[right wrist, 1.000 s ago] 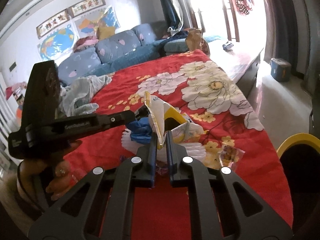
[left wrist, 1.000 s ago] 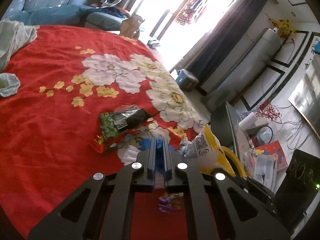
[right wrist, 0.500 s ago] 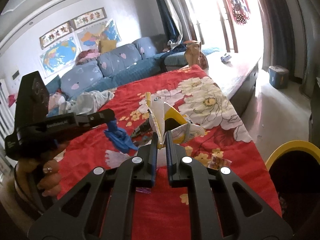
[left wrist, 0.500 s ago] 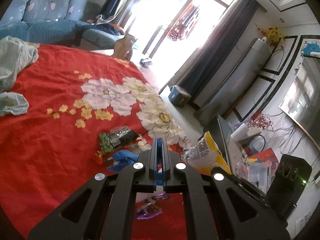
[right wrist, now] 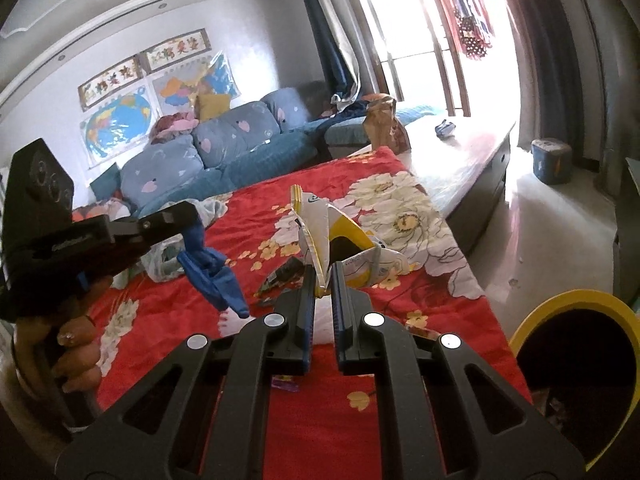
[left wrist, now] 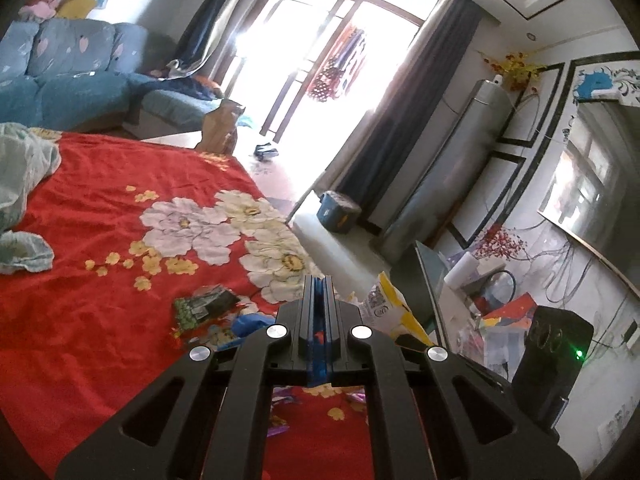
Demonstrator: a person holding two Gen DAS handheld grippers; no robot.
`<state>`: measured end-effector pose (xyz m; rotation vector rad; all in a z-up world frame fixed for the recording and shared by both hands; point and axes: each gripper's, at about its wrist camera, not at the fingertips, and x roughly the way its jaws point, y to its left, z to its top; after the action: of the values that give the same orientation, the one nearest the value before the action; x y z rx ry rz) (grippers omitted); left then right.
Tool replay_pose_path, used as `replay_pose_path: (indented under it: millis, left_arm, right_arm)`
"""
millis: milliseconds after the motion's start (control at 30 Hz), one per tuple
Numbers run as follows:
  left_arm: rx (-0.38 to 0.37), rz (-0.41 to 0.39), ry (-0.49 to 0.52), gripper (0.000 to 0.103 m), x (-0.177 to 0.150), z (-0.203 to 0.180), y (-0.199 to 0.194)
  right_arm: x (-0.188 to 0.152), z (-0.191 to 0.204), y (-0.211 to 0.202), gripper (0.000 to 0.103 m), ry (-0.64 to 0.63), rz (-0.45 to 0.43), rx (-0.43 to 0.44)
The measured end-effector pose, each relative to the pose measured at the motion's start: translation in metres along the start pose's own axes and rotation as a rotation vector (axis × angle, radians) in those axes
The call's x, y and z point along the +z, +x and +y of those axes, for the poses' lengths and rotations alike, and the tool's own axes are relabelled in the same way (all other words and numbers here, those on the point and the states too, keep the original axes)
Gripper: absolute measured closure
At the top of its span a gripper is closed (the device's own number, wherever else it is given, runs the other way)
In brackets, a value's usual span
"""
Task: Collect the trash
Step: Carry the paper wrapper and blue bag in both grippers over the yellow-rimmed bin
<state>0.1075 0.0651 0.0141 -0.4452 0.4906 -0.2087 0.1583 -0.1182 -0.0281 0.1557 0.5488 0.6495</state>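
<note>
I have a blue glove [right wrist: 212,272] pinched in my left gripper [right wrist: 192,216]; it hangs limp below the closed tips, clear of the red floral cloth [right wrist: 304,432]. My right gripper [right wrist: 323,276] is clamped narrow on the lower edge of a yellow-and-white snack bag [right wrist: 320,228], which stands up and forward from its fingers. The bin with the yellow rim [right wrist: 568,300] sits low to the right of that gripper, near its shoulder, its mouth dark and open.

My judgement: both pieces are lifted and the carry to the bin is the step in hand. I would swing the right one over first, get the bag fully above the mouth before letting go, since stiff foil can catch the rim. The glove dangles, so I would keep it high crossing over.

A green-and-black wrapper [left wrist: 206,306] and a purple wrapper [right wrist: 285,384] remain on the cloth below my grippers.
</note>
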Motion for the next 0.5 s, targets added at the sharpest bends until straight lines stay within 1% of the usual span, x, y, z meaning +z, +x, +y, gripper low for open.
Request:
replay_pose_path:
  millis: [233,500]
  left_arm:
    - [-0.025,0.019,0.037,0.099,-0.003,-0.021,0.004]
    - [-0.050,0.061,0.078,0.099,-0.014,-0.046,0.018]
  right_arm:
    - [0.005,-0.010,-0.014,0.098,0.006,-0.024,-0.021]
    - [0.007,-0.025,-0.031,0.098,0.008,-0.041,-0.071]
